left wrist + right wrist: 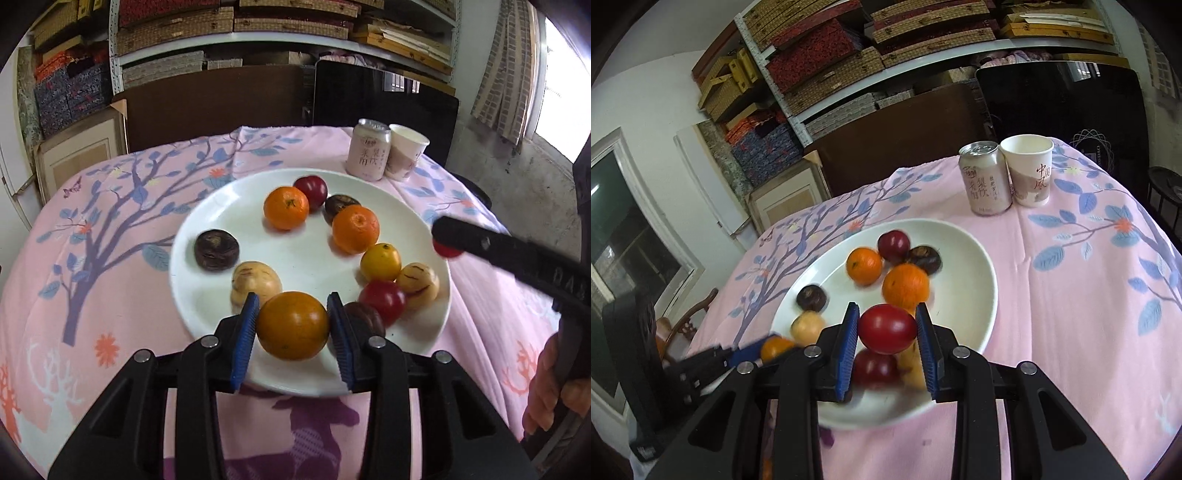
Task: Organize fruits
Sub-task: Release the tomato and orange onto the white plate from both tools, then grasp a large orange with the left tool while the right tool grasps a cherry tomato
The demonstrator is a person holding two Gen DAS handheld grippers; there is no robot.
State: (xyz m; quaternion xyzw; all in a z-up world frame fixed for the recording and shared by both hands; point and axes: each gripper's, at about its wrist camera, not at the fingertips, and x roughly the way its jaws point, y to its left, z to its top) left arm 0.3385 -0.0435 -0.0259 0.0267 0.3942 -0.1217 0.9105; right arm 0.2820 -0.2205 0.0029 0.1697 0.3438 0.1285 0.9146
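Observation:
A white plate point(207, 229) on the pink tablecloth holds several fruits: oranges, red plums, dark brown fruits, pale yellow fruits. My left gripper point(292, 325) is shut on an orange fruit point(293, 325) above the plate's near edge. My right gripper point(887, 328) is shut on a red plum point(887, 328) and holds it above the plate point(964, 258). In the left wrist view the right gripper point(448, 240) reaches in from the right, the plum point(447, 251) at its tip over the plate's right rim. The left gripper point(768, 347) with its orange fruit point(774, 348) shows at lower left in the right wrist view.
A pink drink can point(369, 151) and a paper cup point(406, 149) stand together at the table's far right, behind the plate. Shelves stacked with boxes point(177, 22) and a dark panel point(384, 96) are behind the table. A person's hand point(550, 391) grips the right tool.

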